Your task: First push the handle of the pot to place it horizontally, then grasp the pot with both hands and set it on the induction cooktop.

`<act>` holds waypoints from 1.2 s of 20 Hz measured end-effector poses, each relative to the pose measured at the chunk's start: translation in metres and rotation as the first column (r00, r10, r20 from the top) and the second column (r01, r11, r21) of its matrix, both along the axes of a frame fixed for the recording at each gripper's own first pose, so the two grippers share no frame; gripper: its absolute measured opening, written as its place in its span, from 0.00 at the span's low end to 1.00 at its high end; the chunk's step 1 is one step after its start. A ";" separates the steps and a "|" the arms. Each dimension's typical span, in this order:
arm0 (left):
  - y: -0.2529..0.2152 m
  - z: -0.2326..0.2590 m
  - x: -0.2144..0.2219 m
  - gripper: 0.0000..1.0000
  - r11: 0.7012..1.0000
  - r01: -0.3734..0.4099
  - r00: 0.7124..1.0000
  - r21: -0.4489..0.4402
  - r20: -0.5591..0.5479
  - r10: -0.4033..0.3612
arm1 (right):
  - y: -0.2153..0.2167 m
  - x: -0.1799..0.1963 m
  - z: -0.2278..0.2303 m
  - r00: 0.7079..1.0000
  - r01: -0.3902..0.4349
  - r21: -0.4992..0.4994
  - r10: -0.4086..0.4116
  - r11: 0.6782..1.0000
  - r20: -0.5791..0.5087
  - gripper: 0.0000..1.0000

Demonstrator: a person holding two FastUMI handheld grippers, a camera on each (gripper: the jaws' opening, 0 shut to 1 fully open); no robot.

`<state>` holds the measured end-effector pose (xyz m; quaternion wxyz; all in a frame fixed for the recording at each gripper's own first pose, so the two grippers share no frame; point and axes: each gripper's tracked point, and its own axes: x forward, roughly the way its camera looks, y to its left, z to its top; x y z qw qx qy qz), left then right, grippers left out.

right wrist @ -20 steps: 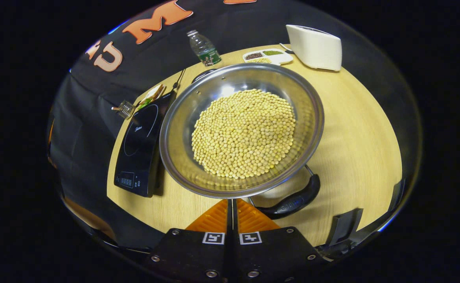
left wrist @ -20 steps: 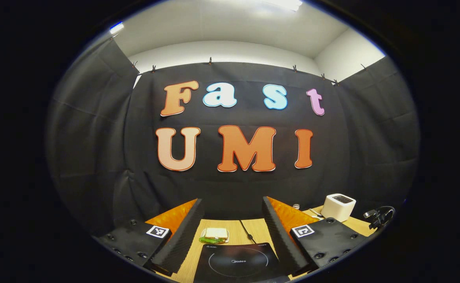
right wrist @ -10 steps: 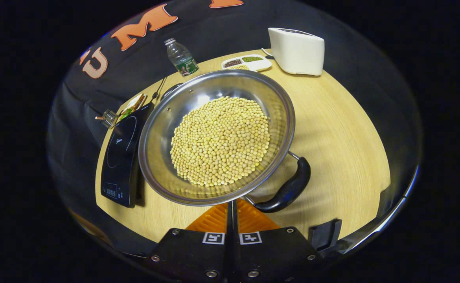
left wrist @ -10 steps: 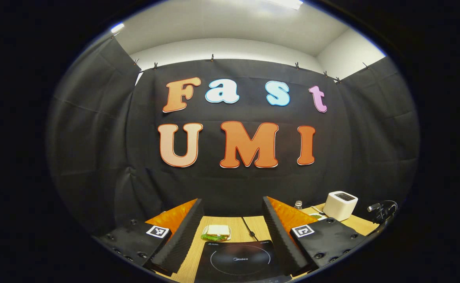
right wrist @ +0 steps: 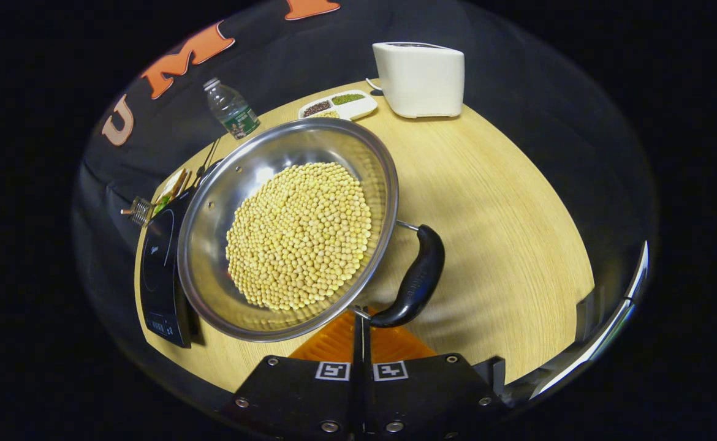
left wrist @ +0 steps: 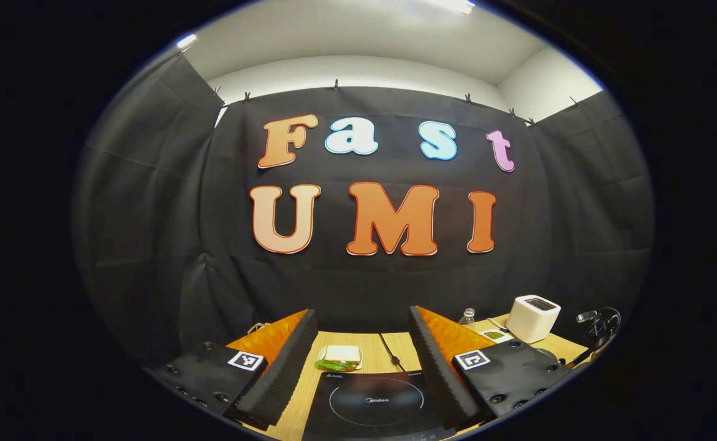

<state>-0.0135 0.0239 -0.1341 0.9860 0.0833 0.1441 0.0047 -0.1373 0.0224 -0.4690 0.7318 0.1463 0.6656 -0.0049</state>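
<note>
In the right gripper view a steel pot (right wrist: 211, 202) full of yellow beans (right wrist: 300, 236) stands on the wooden table (right wrist: 493, 220). Its black handle (right wrist: 417, 282) curves at the pot's near right side. My right gripper (right wrist: 361, 318) is shut, its tips right by the handle's lower end and the pot's rim, with nothing between the fingers. The black induction cooktop (right wrist: 157, 269) lies just left of the pot. My left gripper (left wrist: 361, 315) is open and level, above the near part of the cooktop (left wrist: 374, 404).
A white toaster (right wrist: 420, 79), a divided dish of grains (right wrist: 337, 105) and a water bottle (right wrist: 231, 113) stand at the table's far side. A sandwich on a plate (left wrist: 339, 357) lies beyond the cooktop, with a cable (left wrist: 389, 354) next to it.
The pot's handle has swung from pointing low and right to standing steeper beside the pot. The right gripper stayed shut at its end. The left gripper moved only slightly.
</note>
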 end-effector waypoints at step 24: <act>-0.053 -0.111 0.002 0.99 0.997 0.061 0.972 -0.045 -0.226 -0.069 | -0.054 0.096 -0.036 0.990 0.092 -0.145 -0.075 0.985 0.116 0.00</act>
